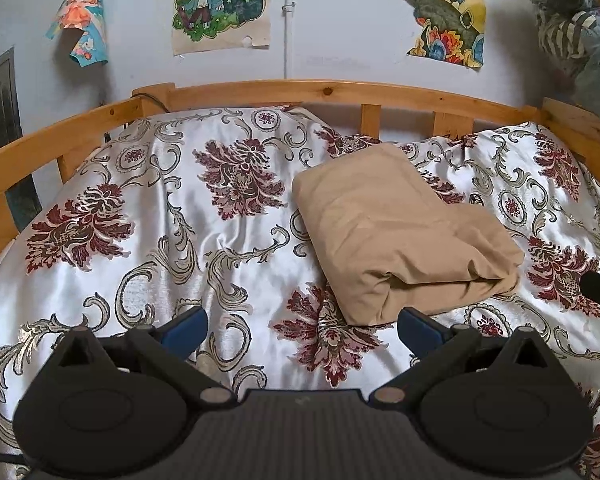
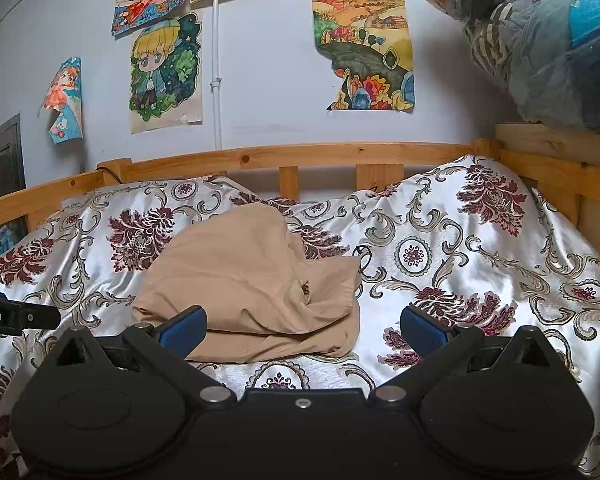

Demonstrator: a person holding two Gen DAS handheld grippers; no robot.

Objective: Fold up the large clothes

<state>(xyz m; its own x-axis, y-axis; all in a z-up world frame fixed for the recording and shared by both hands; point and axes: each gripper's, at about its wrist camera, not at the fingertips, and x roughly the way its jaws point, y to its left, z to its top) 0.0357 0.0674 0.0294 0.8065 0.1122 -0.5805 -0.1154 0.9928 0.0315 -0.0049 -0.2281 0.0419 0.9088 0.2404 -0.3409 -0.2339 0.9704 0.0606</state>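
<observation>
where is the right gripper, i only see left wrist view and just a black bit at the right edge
Observer: The right gripper is open, hovering low over the tan garment's near edge.
Operator: holding any cloth
Observer: No, nothing sits between its blue pads.
Operator: garment neat on that side
Observer: No. The right wrist view shows a loose lumpy flap with a small dark spot in the crease.

Bare bedspread lies left of the folded tan garment; the wooden rail blocks the far side.
</observation>
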